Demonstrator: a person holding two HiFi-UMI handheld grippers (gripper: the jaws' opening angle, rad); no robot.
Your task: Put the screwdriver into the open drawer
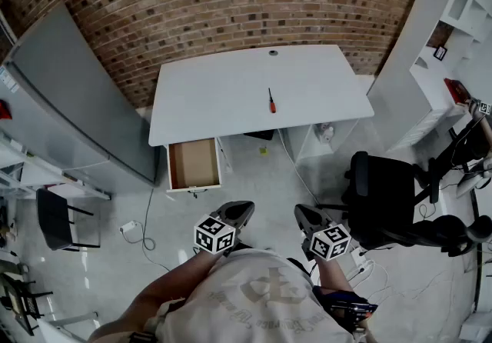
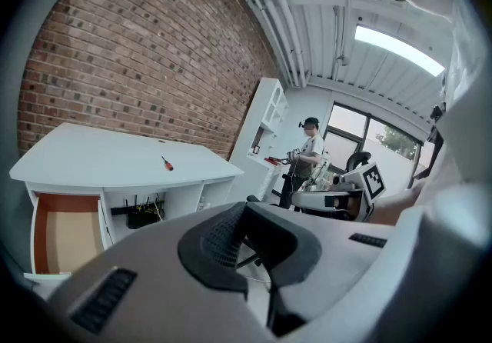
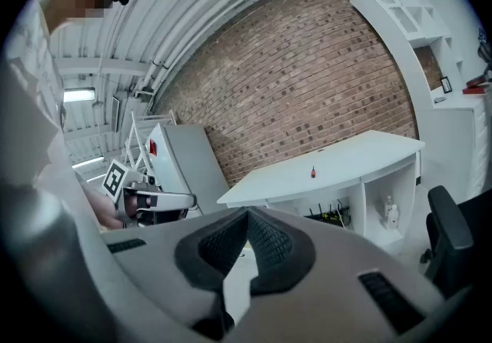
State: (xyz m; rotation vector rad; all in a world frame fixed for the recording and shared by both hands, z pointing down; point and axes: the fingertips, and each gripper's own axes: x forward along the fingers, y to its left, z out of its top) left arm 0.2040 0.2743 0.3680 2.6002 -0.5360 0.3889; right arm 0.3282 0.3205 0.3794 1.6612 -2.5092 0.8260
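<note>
A screwdriver [image 1: 270, 101] with a red handle lies on the white desk [image 1: 231, 88], near its middle; it also shows as the small screwdriver [image 2: 166, 164] and screwdriver [image 3: 313, 173] in both gripper views. The open drawer [image 1: 193, 165], wooden inside and bare, stands out under the desk's left end. My left gripper [image 1: 241, 211] and right gripper [image 1: 303, 215] hang side by side well short of the desk, close to my body. Both are shut, tips touching, with nothing between them.
A black office chair [image 1: 388, 195] stands at the right of the floor. A grey cabinet [image 1: 77, 95] is left of the desk, white shelving [image 1: 453, 34] at the right. Cables [image 1: 142, 234] lie on the floor. Another person [image 2: 307, 161] stands by the shelves.
</note>
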